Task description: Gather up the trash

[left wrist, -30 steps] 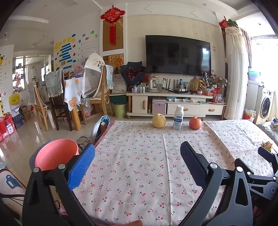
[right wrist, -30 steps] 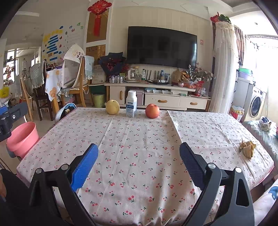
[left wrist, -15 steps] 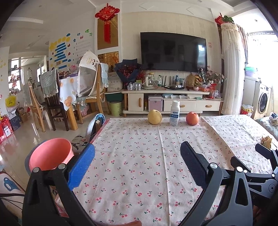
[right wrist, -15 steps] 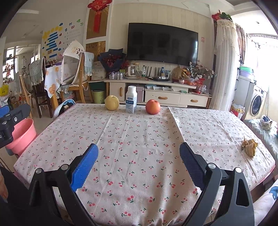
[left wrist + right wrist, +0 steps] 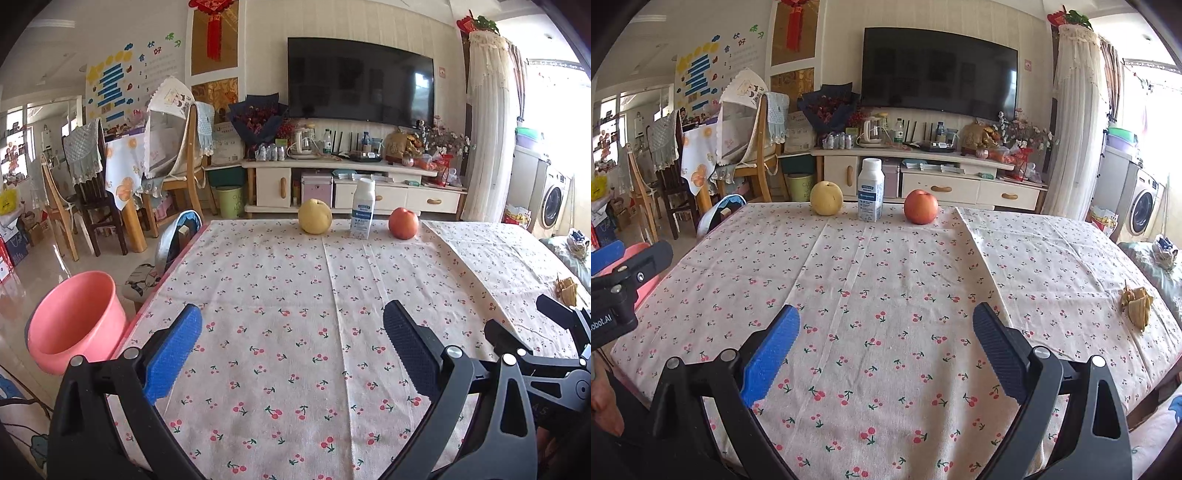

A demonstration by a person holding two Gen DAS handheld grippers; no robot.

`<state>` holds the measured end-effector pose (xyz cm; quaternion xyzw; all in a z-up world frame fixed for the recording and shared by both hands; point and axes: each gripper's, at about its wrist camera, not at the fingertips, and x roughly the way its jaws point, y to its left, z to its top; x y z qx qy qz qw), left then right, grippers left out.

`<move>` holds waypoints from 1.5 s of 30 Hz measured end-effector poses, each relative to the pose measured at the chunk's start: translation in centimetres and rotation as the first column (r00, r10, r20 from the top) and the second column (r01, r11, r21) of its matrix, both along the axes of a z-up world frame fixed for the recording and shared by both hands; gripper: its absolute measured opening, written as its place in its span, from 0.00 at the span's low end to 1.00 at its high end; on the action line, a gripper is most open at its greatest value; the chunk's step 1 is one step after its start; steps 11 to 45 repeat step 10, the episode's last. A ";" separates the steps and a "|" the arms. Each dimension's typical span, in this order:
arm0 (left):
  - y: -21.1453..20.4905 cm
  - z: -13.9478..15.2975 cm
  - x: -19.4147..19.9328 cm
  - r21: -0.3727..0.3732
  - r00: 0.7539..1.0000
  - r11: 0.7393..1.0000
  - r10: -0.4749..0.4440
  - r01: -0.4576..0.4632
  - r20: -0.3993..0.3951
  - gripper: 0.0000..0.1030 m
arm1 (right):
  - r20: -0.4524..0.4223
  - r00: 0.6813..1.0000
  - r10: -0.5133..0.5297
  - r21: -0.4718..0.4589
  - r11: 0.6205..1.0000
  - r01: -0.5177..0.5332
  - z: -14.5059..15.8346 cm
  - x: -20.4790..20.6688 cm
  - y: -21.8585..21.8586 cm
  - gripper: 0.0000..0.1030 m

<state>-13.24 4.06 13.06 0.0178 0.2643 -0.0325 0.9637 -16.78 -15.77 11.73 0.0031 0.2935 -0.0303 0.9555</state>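
Note:
A crumpled yellow-brown peel (image 5: 1137,302) lies on the cherry-print tablecloth (image 5: 886,280) near the table's right edge; it also shows in the left wrist view (image 5: 566,290). A pink bucket (image 5: 75,321) stands on the floor at the table's left side. My left gripper (image 5: 291,326) is open and empty above the near left part of the table. My right gripper (image 5: 885,325) is open and empty above the near middle, well left of the peel.
At the table's far edge stand a yellow pear (image 5: 826,198), a white bottle (image 5: 871,190) and a red apple (image 5: 921,206). A child's seat (image 5: 177,236) and a stool (image 5: 142,282) stand by the left edge. Chairs and a TV cabinet stand beyond.
Both grippers have moved forward over the table and risen a little. The pink bucket now shows more fully at the left. Both jaws stay open.

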 end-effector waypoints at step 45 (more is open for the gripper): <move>-1.5 -7.2 10.0 0.000 0.962 1.000 0.017 -0.018 -0.274 0.96 | -0.179 0.982 -0.052 0.050 0.997 0.062 -3.9 8.6 -2.5 0.91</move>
